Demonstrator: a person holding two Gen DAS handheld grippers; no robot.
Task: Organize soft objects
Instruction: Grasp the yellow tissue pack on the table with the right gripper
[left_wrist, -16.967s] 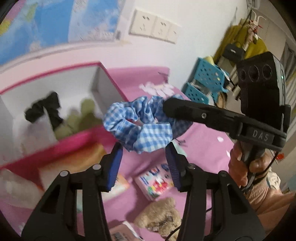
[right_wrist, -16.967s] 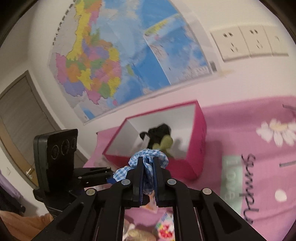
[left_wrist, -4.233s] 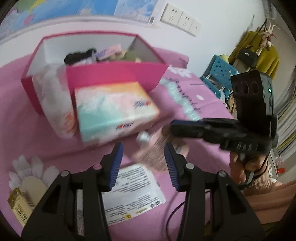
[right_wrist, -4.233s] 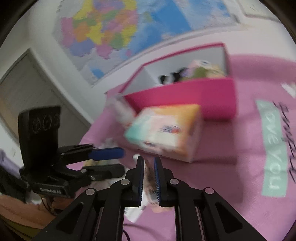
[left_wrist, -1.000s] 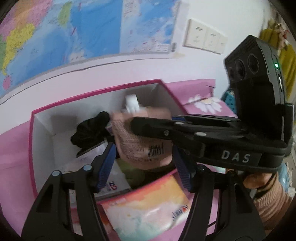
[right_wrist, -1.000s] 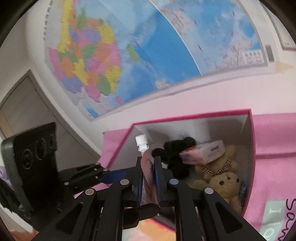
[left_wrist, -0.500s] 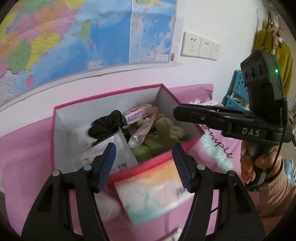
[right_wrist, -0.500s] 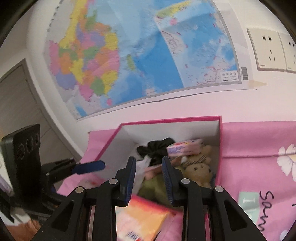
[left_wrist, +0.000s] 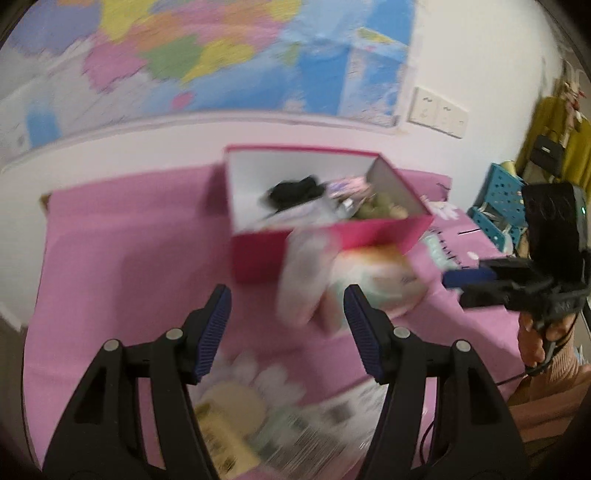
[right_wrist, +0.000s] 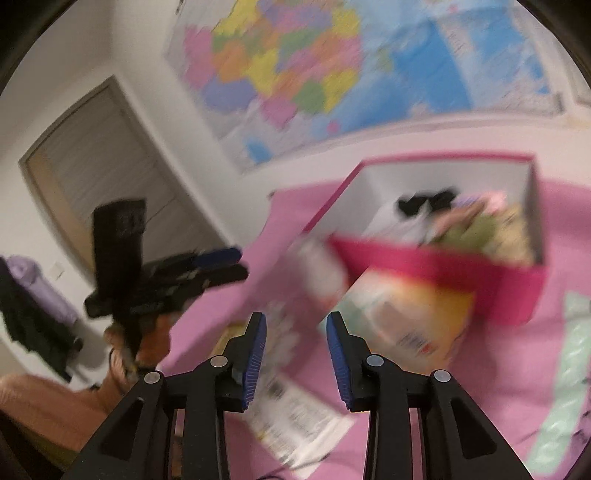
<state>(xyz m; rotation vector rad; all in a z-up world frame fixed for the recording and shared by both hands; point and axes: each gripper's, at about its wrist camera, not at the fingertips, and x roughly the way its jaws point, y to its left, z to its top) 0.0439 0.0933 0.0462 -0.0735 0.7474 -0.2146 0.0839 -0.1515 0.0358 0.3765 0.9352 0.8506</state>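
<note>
A pink box (left_wrist: 258, 254) (right_wrist: 436, 273) stands on the pink cloth against the wall, holding a black scrunchie (left_wrist: 295, 190) (right_wrist: 424, 203), greenish plush toys (left_wrist: 376, 212) (right_wrist: 491, 232) and packets. A tissue pack (left_wrist: 373, 280) (right_wrist: 402, 317) and a white plastic packet (left_wrist: 306, 273) (right_wrist: 321, 269) lean on its front. My left gripper (left_wrist: 288, 325) is open and holds nothing, well back from the box. My right gripper (right_wrist: 295, 343) is still opening, with nothing between its blue pads; in the left wrist view the right gripper (left_wrist: 469, 284) hangs at the right.
A printed paper sheet (right_wrist: 295, 417) (left_wrist: 321, 424) and a small yellow box (left_wrist: 221, 432) lie on the cloth near me. A map covers the wall, with sockets (left_wrist: 437, 112) to its right. Blue crates (left_wrist: 498, 206) stand beyond the table's right end. A door (right_wrist: 99, 177) is at the left.
The right gripper let the pink pouch go into the box and opened. Both grippers have drawn back from the box, which now looks smaller and farther.
</note>
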